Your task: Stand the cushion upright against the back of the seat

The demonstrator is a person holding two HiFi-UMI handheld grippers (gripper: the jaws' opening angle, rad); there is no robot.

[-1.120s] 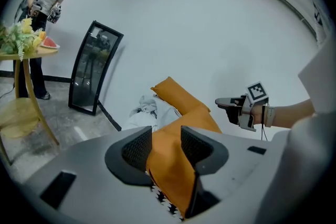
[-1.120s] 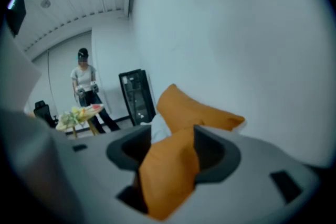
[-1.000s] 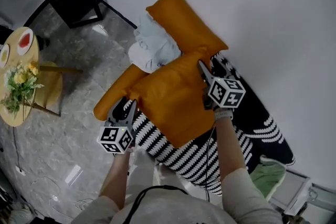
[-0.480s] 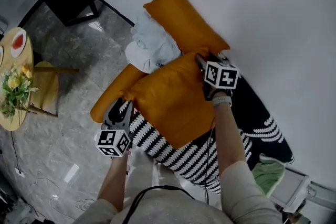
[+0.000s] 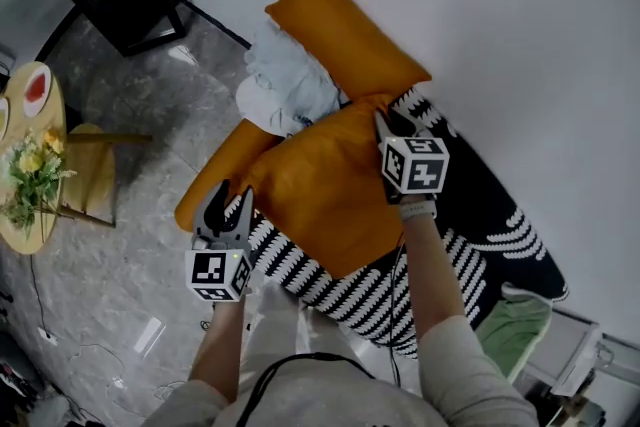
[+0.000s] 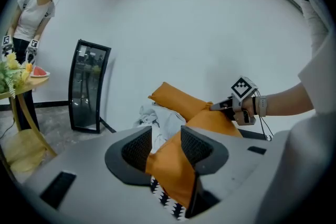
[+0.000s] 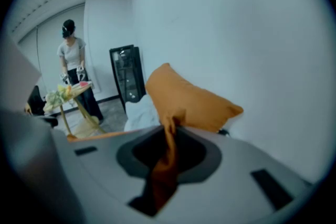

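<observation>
gripping cushion (image 5: pixel 325 200) corners: l gripper (image 5: pixel 232 200) clamped, r gripper (image 5: pixel 385 127) jaws closing on it.

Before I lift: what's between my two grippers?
The orange cushion spans it in the head view: the left gripper grips one corner, and the right gripper is closing its jaws on the opposite corner.

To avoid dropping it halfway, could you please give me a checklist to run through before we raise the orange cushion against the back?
1. Left gripper grip: ok, a corner of the cushion sits between its jaws.
2. Right gripper grip: ok, its jaws are closing on a fold of the far corner.
3. Cushion upright against the back: not ok, it lies across the seat.
4. Room at the back: cannot tell, the white cloth and second cushion lie close by.
5. Both grippers at opposite corners: ok.
</observation>
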